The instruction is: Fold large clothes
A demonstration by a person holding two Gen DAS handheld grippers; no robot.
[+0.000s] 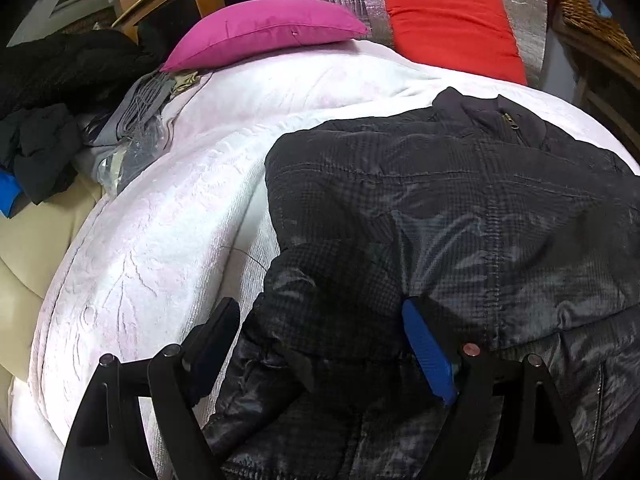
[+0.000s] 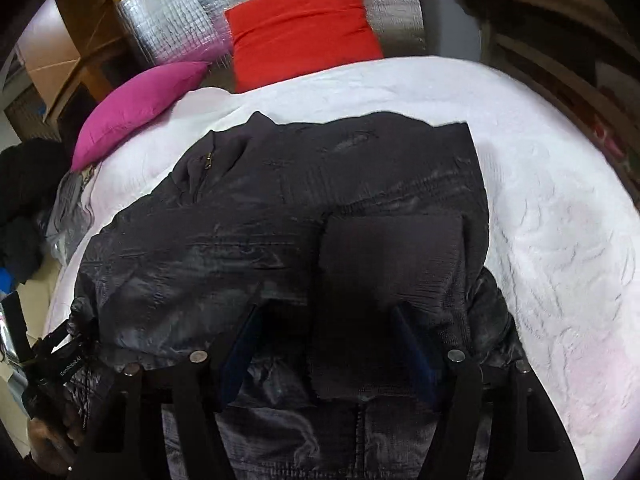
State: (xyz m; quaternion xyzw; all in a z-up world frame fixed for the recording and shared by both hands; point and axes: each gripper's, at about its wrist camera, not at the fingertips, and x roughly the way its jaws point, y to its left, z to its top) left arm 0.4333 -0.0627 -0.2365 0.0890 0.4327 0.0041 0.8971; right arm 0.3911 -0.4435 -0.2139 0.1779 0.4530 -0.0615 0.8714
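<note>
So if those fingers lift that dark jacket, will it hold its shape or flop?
The jacket will probably flop: it lies in soft creases on the white bedspread. Its sheen suggests slippery fabric. Its puffy folds hint it is light for its bulk.

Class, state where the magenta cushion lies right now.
The magenta cushion lies at the bed's far left, left of the red cushion, beyond the dark jacket.
</note>
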